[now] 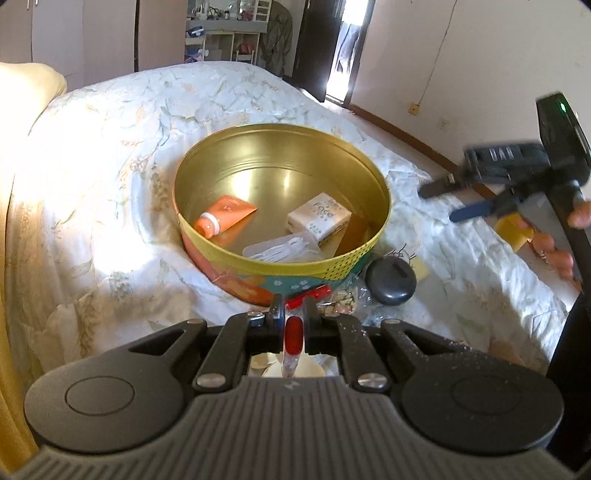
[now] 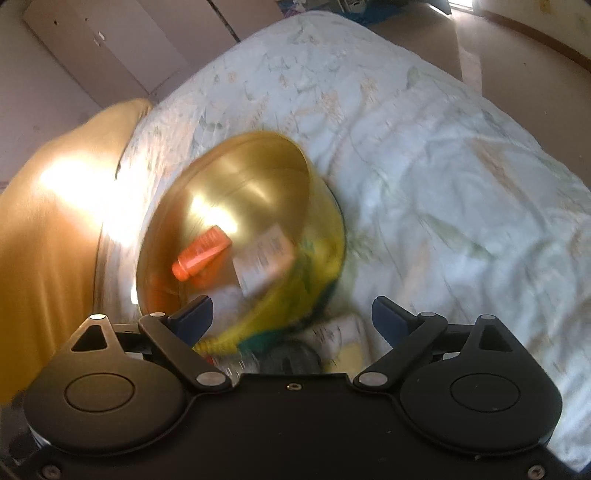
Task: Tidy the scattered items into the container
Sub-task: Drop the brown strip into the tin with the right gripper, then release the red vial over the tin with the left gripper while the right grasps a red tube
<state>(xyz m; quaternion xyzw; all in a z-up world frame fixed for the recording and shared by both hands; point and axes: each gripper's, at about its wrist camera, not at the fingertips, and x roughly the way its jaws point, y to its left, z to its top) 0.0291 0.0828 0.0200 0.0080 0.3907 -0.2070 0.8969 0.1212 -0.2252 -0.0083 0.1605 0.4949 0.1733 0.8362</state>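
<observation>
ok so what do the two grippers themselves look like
Both are black plastic: two round discs joined by linkage arms with silver screws. The left gripper has a grey ribbed body. The right gripper has dark blue fingers, and the left wrist view shows a green light on it.

A bed (image 1: 122, 155) with a rumpled white floral quilt fills the room's middle. At its left edge lies a yellow pillow (image 2: 48, 229). Beyond the bed's far end stand pale wardrobe doors (image 1: 92, 37), a cluttered white shelf unit (image 1: 221, 33) and a dark open door (image 1: 317, 48).
</observation>
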